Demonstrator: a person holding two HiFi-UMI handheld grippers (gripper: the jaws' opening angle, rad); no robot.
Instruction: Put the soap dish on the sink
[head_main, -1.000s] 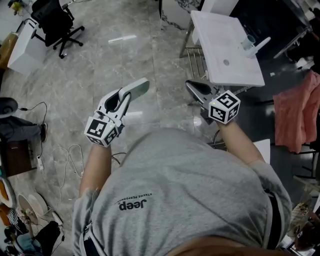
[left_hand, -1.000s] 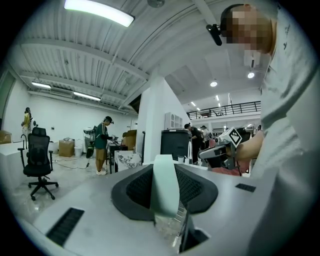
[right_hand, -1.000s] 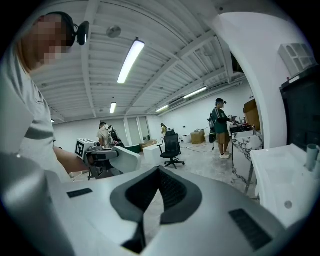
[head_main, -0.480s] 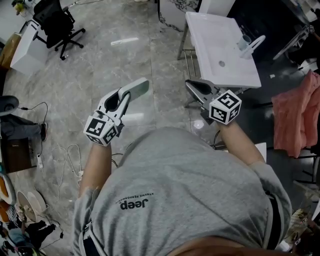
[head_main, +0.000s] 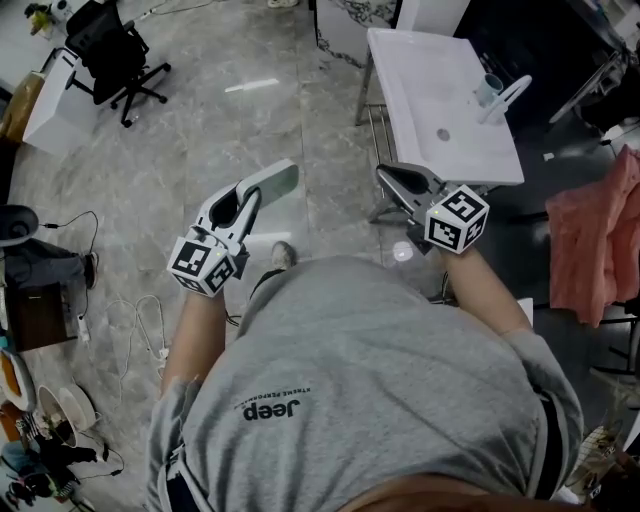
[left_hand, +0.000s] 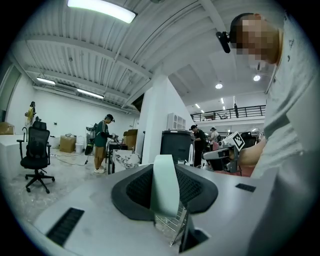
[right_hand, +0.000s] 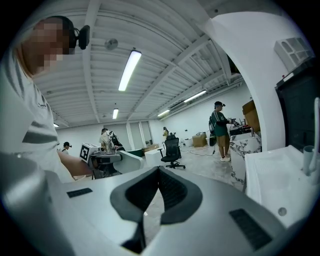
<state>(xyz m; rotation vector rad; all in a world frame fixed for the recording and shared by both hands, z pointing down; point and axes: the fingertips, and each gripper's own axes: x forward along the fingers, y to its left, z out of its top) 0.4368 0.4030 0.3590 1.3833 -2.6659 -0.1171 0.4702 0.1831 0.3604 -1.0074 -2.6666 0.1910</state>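
Stands on a grey marble floor (head_main: 200, 110) facing a white sink (head_main: 420, 70) set on a metal frame (head_main: 385, 130). Grips a pale green soap dish (head_main: 278, 180) in the left gripper (head_main: 258, 195), with the fingers (left_hand: 135, 192) clamped on its two broad faces and most of the dish jutting past the tips toward the sink. Holds it in the air well to the left of the sink, touching neither the basin nor the floor. Seen edge-on in the left gripper view: a narrow upright slab squeezed between the dark pads

Holds the right gripper (head_main: 385, 175) much nearer, just beside the sink's near left corner and below its rim in the head view; cannot tell whether touching the frame. Fingers (right_hand: 177, 192) there pressed together at the tips, with nothing between them. In the right gripper view, the sink close by on the right and the left gripper with its dish off to the left

At the sink's right edge, a curved white tap (head_main: 508, 95) with a small cup (head_main: 487, 90) just beside it; in the middle of the basin, a drain hole (head_main: 443, 133). Far to the left of the sink, a black office chair (head_main: 105, 45) next to a white box (head_main: 45, 95). To the right of the sink and nearer the person, a pink cloth (head_main: 595, 235) hanging. Well left of the sink and lower in the head view, loose cables (head_main: 130, 310) on the floor. Wears a grey shirt (head_main: 370, 400), filling the bottom of the head view
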